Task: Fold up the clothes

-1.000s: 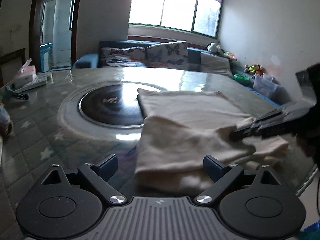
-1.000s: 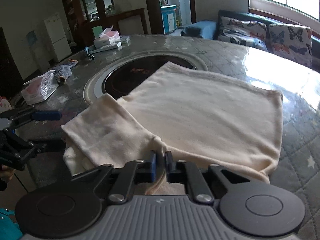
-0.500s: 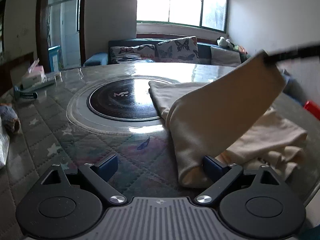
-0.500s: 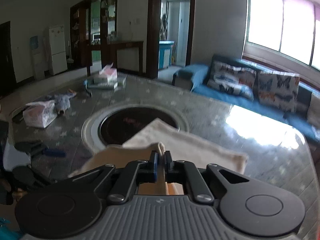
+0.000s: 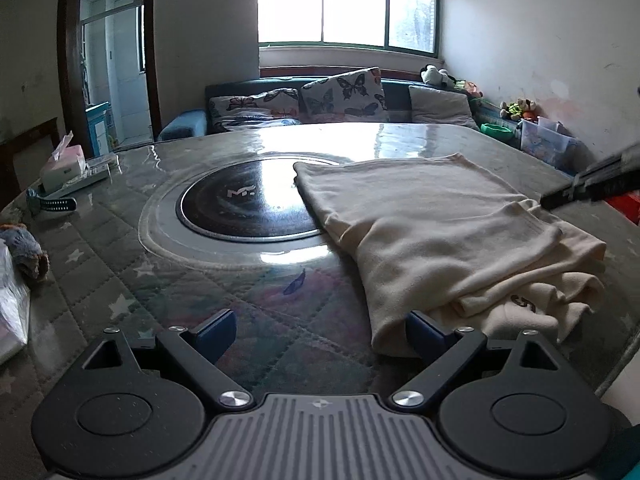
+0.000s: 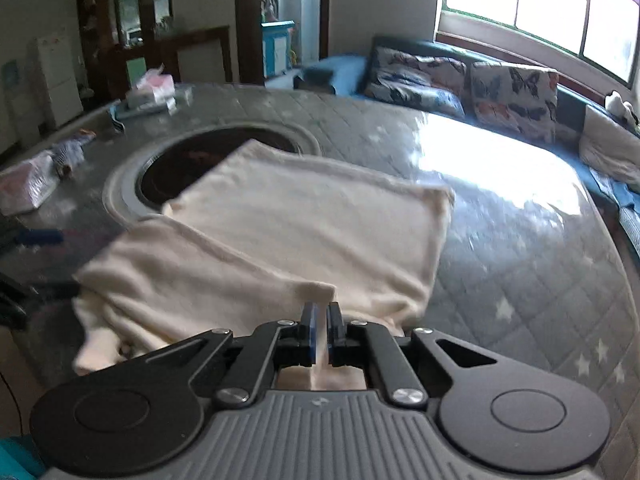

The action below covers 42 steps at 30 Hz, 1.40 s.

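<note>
A cream garment [image 5: 432, 216] lies partly folded on the round table, with one flap laid over the rest and bunched layers at its near right end. It also shows in the right wrist view [image 6: 304, 220]. My left gripper [image 5: 320, 330] is open and empty, low over the table, its right finger touching the garment's near corner. My right gripper [image 6: 320, 334] is shut on the garment's near edge, holding a pinch of cloth low over the pile. The right gripper's fingers [image 5: 588, 188] show at the right edge of the left wrist view.
A dark round hotplate [image 5: 248, 200] sits in the table's middle, partly under the garment. A tissue box [image 5: 64, 166], a watch [image 5: 52, 205] and a plastic bag [image 5: 12, 312] lie at the left. A sofa with cushions [image 5: 340, 96] stands behind the table.
My right gripper lifted a flap of the garment high, carried it over and has brought it down onto the rest. The left gripper stayed open near the garment's corner.
</note>
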Each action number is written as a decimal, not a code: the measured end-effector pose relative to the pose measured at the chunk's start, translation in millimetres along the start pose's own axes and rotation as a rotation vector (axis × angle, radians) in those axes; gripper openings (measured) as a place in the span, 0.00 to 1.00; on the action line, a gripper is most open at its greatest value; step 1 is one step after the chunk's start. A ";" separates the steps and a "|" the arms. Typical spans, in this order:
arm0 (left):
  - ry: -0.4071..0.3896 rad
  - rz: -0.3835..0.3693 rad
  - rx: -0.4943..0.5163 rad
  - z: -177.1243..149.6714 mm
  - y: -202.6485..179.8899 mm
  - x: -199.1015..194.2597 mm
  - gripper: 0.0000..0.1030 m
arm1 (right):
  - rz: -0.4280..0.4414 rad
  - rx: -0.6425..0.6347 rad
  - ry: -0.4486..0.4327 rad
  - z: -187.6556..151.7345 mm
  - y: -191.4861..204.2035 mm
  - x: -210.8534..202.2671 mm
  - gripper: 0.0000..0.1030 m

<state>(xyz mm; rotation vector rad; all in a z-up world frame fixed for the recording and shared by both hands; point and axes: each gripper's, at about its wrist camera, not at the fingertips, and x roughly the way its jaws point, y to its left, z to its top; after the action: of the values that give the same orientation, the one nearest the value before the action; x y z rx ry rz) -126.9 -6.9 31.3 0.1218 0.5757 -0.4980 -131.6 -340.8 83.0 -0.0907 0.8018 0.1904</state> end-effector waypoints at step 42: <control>0.065 0.013 0.023 43.5 -28.7 85.1 0.86 | 0.025 0.066 -0.090 -2.7 -1.3 5.6 0.39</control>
<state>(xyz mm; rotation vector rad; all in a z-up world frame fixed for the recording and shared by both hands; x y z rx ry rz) -57.7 -78.1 21.7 0.1641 0.6327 -0.4898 -129.4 -341.8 77.0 -0.0100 0.7194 0.1899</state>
